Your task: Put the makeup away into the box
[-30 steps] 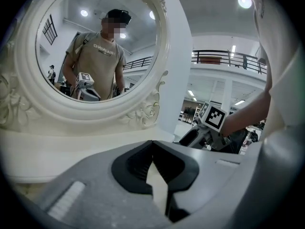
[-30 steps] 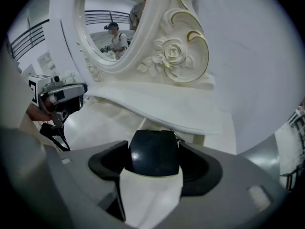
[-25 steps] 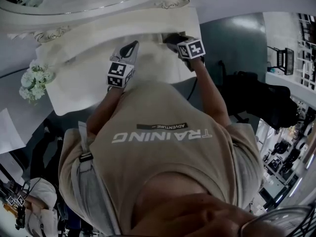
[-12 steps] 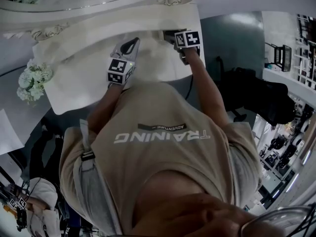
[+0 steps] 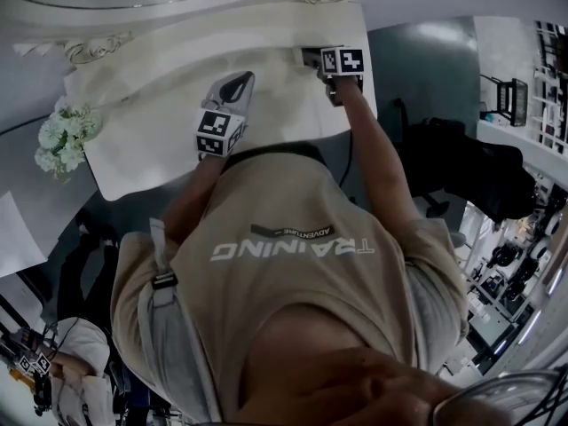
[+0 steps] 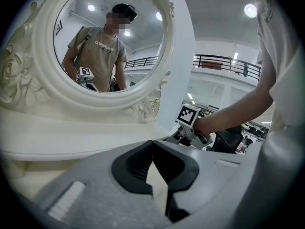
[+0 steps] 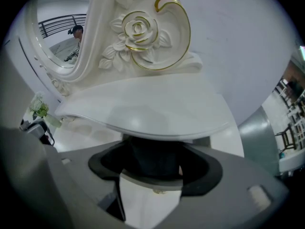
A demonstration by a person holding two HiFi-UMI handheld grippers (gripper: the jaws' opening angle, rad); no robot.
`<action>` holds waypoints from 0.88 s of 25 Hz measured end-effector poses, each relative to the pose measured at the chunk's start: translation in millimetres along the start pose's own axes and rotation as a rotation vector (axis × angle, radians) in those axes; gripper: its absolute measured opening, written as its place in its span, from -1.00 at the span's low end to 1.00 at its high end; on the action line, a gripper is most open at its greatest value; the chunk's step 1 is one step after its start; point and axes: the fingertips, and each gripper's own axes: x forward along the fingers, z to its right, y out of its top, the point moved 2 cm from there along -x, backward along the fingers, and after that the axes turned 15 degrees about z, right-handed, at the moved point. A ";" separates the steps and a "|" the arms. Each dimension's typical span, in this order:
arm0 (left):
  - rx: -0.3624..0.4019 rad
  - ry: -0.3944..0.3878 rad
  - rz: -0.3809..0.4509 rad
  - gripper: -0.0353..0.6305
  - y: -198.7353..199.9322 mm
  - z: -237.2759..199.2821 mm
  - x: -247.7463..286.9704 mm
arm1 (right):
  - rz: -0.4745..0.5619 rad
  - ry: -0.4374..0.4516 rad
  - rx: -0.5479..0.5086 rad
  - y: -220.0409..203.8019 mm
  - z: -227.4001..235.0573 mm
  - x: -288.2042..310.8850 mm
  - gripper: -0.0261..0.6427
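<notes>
Flowers (image 5: 62, 140): same spot at the vanity table's (image 5: 151, 149) left end; no writing.
Left gripper (image 5: 240, 82): barely shifted over the last second; hovers above the tabletop, jaw tips together with only a sliver of gap behind them, empty.
Right gripper (image 5: 318, 58): has moved away from the person toward the back right corner, under the shelf (image 7: 152, 109) below the mirror (image 6: 109, 37); jaws wide, apparently clamped on a dark item (image 7: 153, 159) that fills the gap.
Meaning: the item is probably being carried; no separate box is identifiable.
Shirt (image 5: 293, 264): "TRAINING" and "ADVENTURE", upside down.
Cubes: square markers only.
</notes>
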 end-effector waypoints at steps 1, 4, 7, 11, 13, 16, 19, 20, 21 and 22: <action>0.001 -0.002 -0.002 -0.87 -2.0 1.8 -0.8 | 0.010 0.003 0.002 -0.5 -0.7 -1.8 0.08; 0.011 -0.005 -0.010 -0.87 -7.4 6.8 0.2 | 0.053 0.000 -0.008 -3.4 -0.1 -10.4 0.08; 0.023 0.005 -0.008 -0.87 -6.3 14.9 3.9 | 0.096 0.017 -0.031 -4.4 2.1 -23.0 0.08; 0.067 0.019 -0.022 -0.87 -1.2 30.6 14.1 | 0.137 0.077 -0.065 0.9 0.8 -30.8 0.08; 0.077 0.024 -0.029 -0.87 0.8 44.0 21.9 | 0.147 0.101 -0.075 -2.2 4.6 -39.8 0.08; 0.086 0.025 -0.032 -0.87 2.4 62.9 39.1 | 0.171 0.150 -0.091 -7.5 15.8 -55.3 0.08; 0.085 0.023 -0.052 -0.87 -6.2 80.0 60.5 | 0.214 0.223 -0.110 -12.4 28.0 -68.3 0.07; 0.085 0.026 -0.060 -0.87 -8.7 84.7 68.5 | 0.232 0.250 -0.113 -13.2 32.6 -70.7 0.00; 0.086 0.029 -0.067 -0.87 -10.6 89.1 76.5 | 0.245 0.273 -0.112 -14.2 37.7 -72.4 -0.06; 0.089 0.034 -0.074 -0.87 -12.1 93.9 84.0 | 0.252 0.290 -0.111 -16.3 43.3 -74.4 -0.08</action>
